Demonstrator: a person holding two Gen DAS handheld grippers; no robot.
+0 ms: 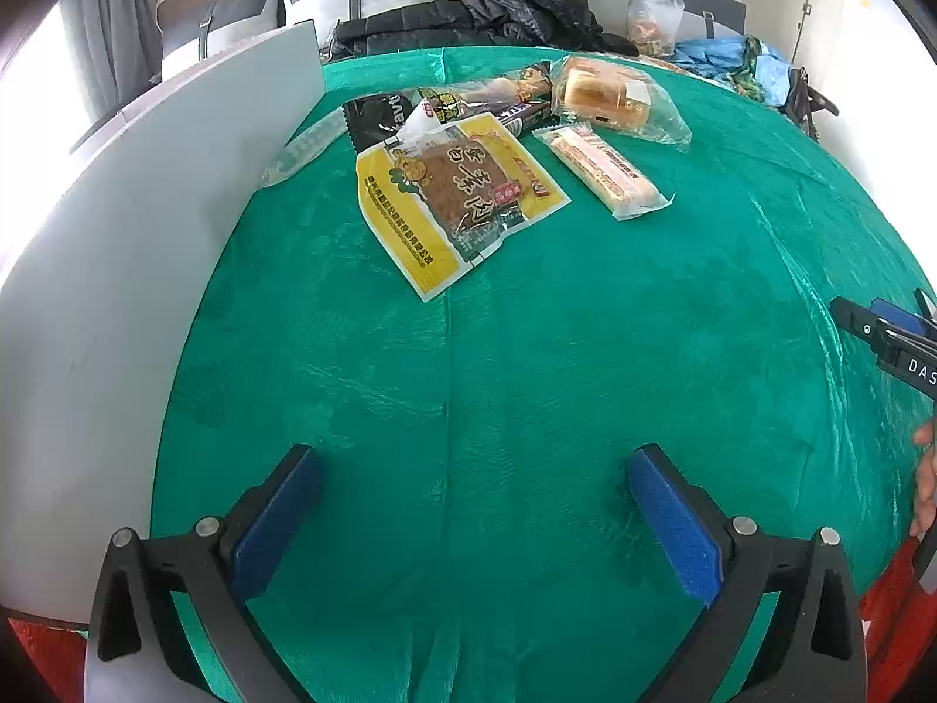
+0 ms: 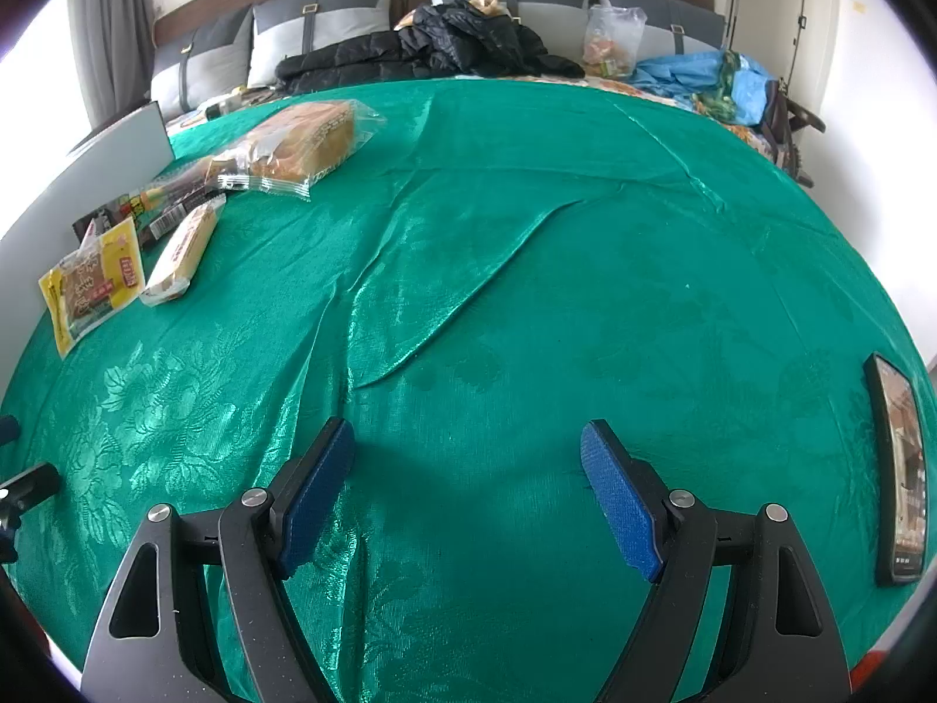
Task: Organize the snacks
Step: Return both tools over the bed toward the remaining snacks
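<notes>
Several snack packets lie in a loose pile on the green cloth [image 1: 527, 351]. A yellow packet of dried meat [image 1: 457, 193] [image 2: 93, 287] is nearest to me. Right of it lies a long pale bar in clear wrap [image 1: 609, 173] [image 2: 181, 252]. Behind sit a bagged bread loaf [image 1: 609, 96] [image 2: 298, 146], a dark chocolate bar [image 1: 521, 114] and a black packet [image 1: 375, 117]. My left gripper [image 1: 474, 463] is open over bare cloth, well short of the pile. My right gripper [image 2: 468, 439] is open too, far right of the snacks, and shows at the right edge [image 1: 890, 340].
A grey board [image 1: 134, 246] [image 2: 111, 158] stands upright along the cloth's left side, beside the snacks. A phone [image 2: 899, 474] lies on the cloth to my right. Black jackets [image 2: 427, 47], a bag of food [image 2: 612, 38] and blue fabric [image 2: 703, 76] lie beyond. A hand [image 1: 925, 480] shows at the right.
</notes>
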